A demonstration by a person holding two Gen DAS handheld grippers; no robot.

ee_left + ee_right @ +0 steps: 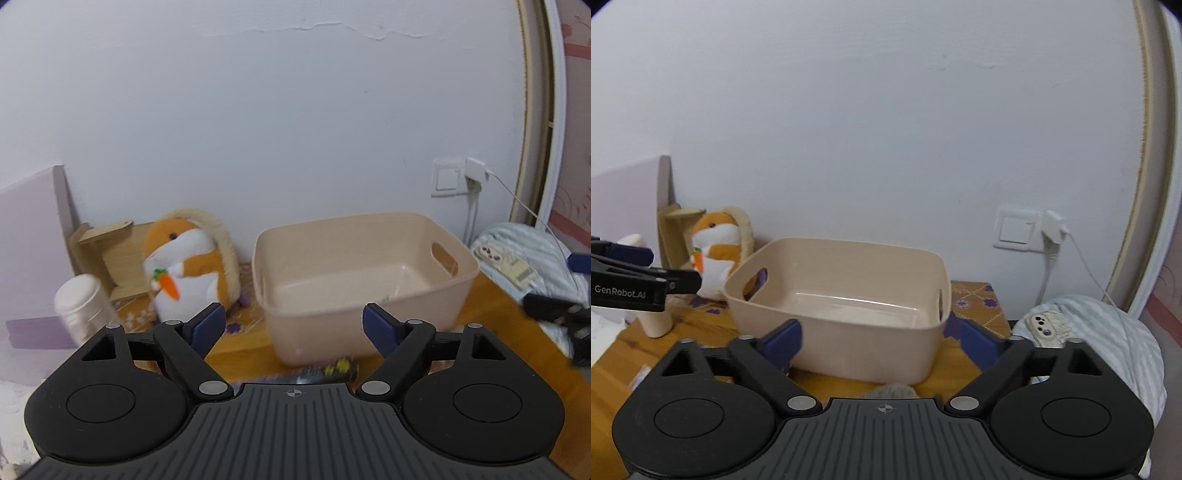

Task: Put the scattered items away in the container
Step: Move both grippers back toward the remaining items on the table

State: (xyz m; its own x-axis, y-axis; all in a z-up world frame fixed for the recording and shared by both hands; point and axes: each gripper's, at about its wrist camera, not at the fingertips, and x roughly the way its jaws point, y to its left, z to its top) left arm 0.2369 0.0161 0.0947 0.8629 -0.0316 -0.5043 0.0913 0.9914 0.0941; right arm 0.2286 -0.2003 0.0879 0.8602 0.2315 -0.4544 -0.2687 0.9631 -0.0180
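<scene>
A beige plastic bin (pixel 369 317) stands empty on the wooden table against the wall; it also shows in the right wrist view (pixel 849 347). My left gripper (pixel 293 326) is open and empty, just in front of the bin's left front corner. It shows from the side in the right wrist view (pixel 676 282). My right gripper (pixel 882 341) is open and empty before the bin's front wall. A dark packet with yellow print (pixel 332 369) lies below the left gripper. A grey fuzzy item (pixel 890 390) lies under the right gripper. An orange and white plush hamster (pixel 184 269) sits left of the bin.
A white bottle (pixel 83 306) stands at the table's left, with a wooden stand (pixel 107 254) behind it. A phone (pixel 1047 328) lies on striped bedding (pixel 1115 339) to the right. A wall socket with a charger (pixel 1052 230) is behind. Black items (pixel 554 314) lie far right.
</scene>
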